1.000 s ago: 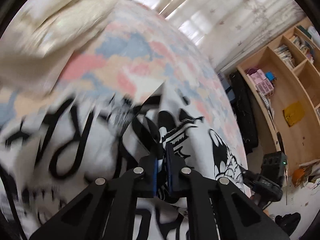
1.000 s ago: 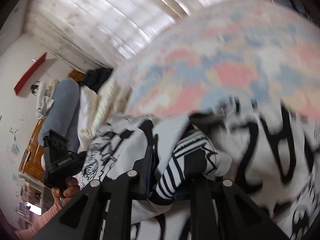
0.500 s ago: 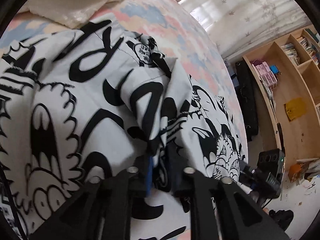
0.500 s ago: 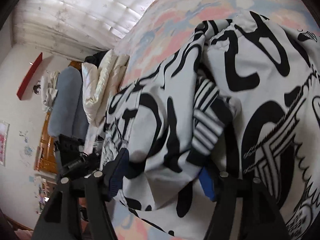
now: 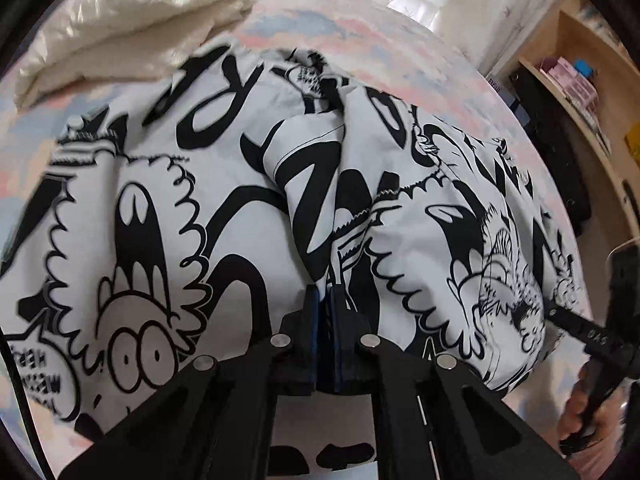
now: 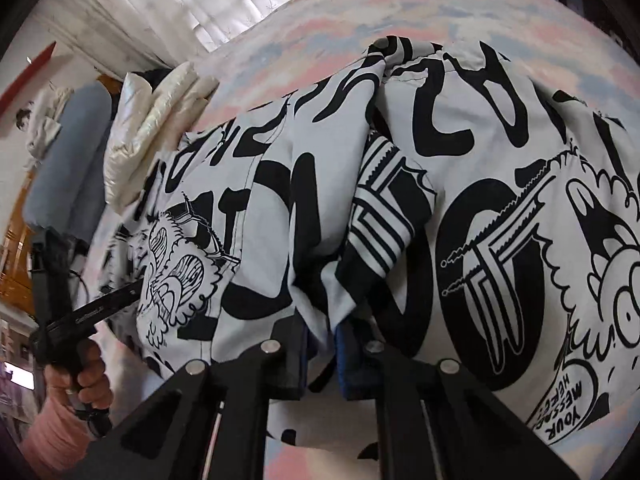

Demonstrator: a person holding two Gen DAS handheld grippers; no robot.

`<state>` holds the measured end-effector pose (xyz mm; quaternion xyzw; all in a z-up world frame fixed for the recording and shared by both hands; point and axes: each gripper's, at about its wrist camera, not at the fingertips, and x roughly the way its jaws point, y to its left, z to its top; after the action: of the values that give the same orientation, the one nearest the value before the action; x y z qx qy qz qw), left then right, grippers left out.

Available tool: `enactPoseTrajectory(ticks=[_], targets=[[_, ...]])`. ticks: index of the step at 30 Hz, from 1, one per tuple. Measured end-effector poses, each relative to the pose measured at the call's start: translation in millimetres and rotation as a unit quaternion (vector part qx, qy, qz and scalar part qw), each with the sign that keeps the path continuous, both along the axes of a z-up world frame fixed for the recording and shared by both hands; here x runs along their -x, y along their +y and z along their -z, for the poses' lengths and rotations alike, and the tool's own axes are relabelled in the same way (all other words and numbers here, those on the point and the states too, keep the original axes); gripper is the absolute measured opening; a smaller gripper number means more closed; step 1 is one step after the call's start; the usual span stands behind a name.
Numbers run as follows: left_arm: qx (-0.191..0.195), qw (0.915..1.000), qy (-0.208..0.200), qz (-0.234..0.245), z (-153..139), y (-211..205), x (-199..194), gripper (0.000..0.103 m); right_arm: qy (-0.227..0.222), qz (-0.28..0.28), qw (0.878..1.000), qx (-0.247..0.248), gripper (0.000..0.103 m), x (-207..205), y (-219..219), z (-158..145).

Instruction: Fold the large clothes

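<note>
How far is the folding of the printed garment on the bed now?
Done: the black-and-white printed garment lies bunched on the pastel bedspread, its sides drawn to a middle ridge. In hand: the left tongs and right tongs each pinch a fold of it. Left: smoothing it and finishing the fold; it looks rumpled, not yet a neat stack.

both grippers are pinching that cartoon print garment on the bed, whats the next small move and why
Probably carry both pinched edges forward across the garment and lay them down. The left gripper and right gripper, whose jaws have just been closing, each clamp a fold of the black-and-white cartoon-print garment, which is bunched into a ridge down its middle on the pastel bedsheet, not lying flat.
</note>
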<state>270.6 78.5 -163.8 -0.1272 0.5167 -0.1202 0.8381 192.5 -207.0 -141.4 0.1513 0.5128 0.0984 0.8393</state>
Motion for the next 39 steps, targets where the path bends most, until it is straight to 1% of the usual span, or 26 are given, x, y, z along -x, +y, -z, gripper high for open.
enactPoseTrajectory(ticks=[3, 4, 5, 7, 8, 10, 12, 14, 16, 18, 21, 23, 24, 25, 26, 28, 29, 30, 31, 32, 33, 34, 36, 38, 39], targets=[[-0.022, 0.9997, -0.007, 0.012, -14, -7, 7, 0.006, -0.006, 0.002, 1.0, 0.02, 0.016, 7, 6, -14], [-0.031, 0.9993, -0.015, 0.015, -19, -7, 11, 0.011, -0.006, 0.004, 1.0, 0.027, 0.017, 11, 6, -20], [-0.045, 0.9985, -0.029, 0.013, -30, -8, 16, 0.016, -0.009, 0.008, 0.999, 0.031, 0.018, 15, 5, -26], [-0.058, 0.9967, -0.057, 0.009, -46, -8, 24, 0.022, -0.024, 0.015, 0.999, 0.042, 0.019, 23, 5, -42], [-0.059, 0.9951, -0.079, 0.009, -59, -9, 29, 0.023, -0.036, 0.015, 0.998, 0.049, 0.019, 27, 6, -50], [-0.05, 0.9935, -0.102, 0.014, -81, -21, 26, 0.024, -0.062, 0.007, 0.997, 0.047, 0.019, 31, 12, -66], [-0.033, 0.9925, -0.114, 0.029, -92, -32, 25, 0.024, -0.079, -0.007, 0.996, 0.037, 0.019, 29, 22, -76], [-0.023, 0.9915, -0.119, 0.048, -95, -48, 21, 0.024, -0.09, -0.022, 0.995, 0.031, 0.019, 22, 34, -79], [-0.026, 0.9912, -0.116, 0.059, -91, -62, 16, 0.024, -0.095, -0.034, 0.994, 0.036, 0.019, 11, 49, -75], [-0.024, 0.991, -0.11, 0.071, -81, -72, 12, 0.024, -0.09, -0.043, 0.994, 0.034, 0.019, -4, 62, -63], [-0.026, 0.9927, -0.092, 0.074, -61, -85, 3, 0.024, -0.085, -0.048, 0.995, 0.025, 0.019, -18, 72, -45], [-0.034, 0.9945, -0.071, 0.068, -41, -90, -6, 0.024, -0.071, -0.038, 0.996, 0.032, 0.019, -28, 73, -28], [-0.052, 0.9953, -0.054, 0.061, -28, -91, -11, 0.024, -0.055, -0.03, 0.997, 0.036, 0.019, -35, 71, -15], [-0.071, 0.9951, -0.041, 0.055, -17, -91, -15, 0.023, -0.05, -0.026, 0.998, 0.04, 0.018, -36, 69, -9], [-0.084, 0.9949, -0.033, 0.047, -7, -88, -17, 0.023, -0.049, -0.026, 0.997, 0.044, 0.016, -36, 66, -2], [-0.069, 0.9961, -0.038, 0.04, -3, -78, -16, 0.022, -0.054, -0.034, 0.997, 0.042, 0.013, -32, 60, 1], [-0.067, 0.9964, -0.04, 0.034, -3, -70, -15, 0.019, -0.063, -0.025, 0.995, 0.073, 0.012, -26, 54, -1], [-0.068, 0.9965, -0.041, 0.029, -2, -64, -14, 0.019, -0.073, -0.011, 0.991, 0.109, 0.003, -22, 48, -3], [-0.058, 0.997, -0.041, 0.028, 0, -59, -13, 0.017, -0.08, 0.0, 0.989, 0.127, 0.003, -19, 39, -6], [-0.039, 0.998, -0.042, 0.027, 1, -51, -11, 0.017, -0.081, 0.007, 0.989, 0.123, 0.003, -15, 28, -5], [-0.028, 0.9984, -0.041, 0.025, 2, -48, -11, 0.017, -0.078, 0.014, 0.991, 0.11, 0.002, -14, 19, -3], [-0.022, 0.9987, -0.041, 0.023, 3, -46, -10, 0.017, -0.07, 0.022, 0.993, 0.091, 0.0, -13, 9, 1], [-0.019, 0.9988, -0.042, 0.014, 3, -45, -9, 0.017, -0.067, 0.029, 0.995, 0.072, 0.0, -12, 4, 3], [-0.021, 0.9988, -0.043, 0.008, 3, -46, -7, 0.017, -0.068, 0.03, 0.994, 0.083, 0.001, -12, 8, 1], [-0.022, 0.9989, -0.041, 0.005, 1, -47, -5, 0.017, -0.068, 0.028, 0.993, 0.087, 0.005, -12, 12, -1]])
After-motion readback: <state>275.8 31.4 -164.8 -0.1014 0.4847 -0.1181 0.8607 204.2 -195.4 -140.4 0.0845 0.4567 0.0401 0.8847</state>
